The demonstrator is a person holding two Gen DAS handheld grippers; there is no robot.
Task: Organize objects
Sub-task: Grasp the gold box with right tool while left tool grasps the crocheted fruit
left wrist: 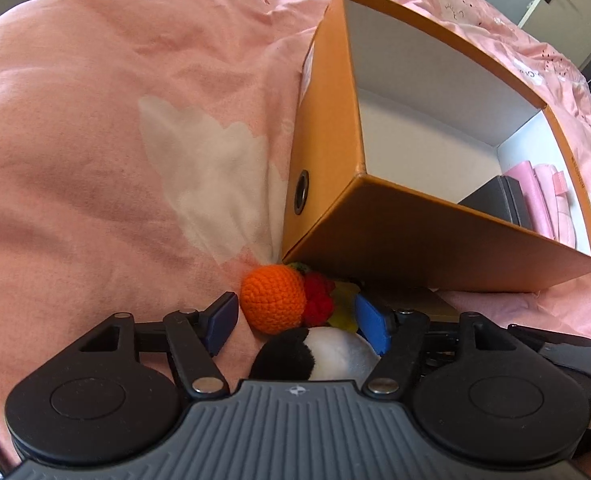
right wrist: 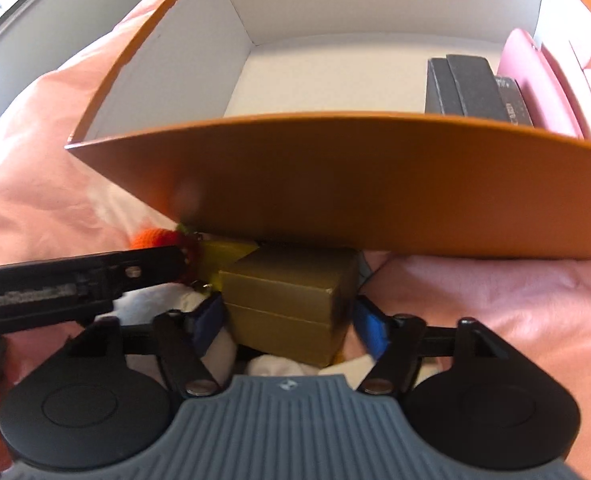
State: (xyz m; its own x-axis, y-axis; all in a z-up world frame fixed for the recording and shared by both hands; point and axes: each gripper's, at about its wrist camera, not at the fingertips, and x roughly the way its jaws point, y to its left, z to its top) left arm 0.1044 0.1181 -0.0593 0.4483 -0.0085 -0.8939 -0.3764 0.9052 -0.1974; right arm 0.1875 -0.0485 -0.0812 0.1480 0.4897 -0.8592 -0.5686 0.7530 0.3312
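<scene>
The left gripper (left wrist: 297,322) hangs over a pink bedsheet (left wrist: 95,140), its blue pads spread wide around an orange crocheted ball (left wrist: 273,298), a red crocheted piece (left wrist: 318,300) and a black-and-white plush (left wrist: 315,354). Just beyond stands an open orange box (left wrist: 415,232) holding a black case (left wrist: 499,200) and pink items (left wrist: 543,196).
</scene>
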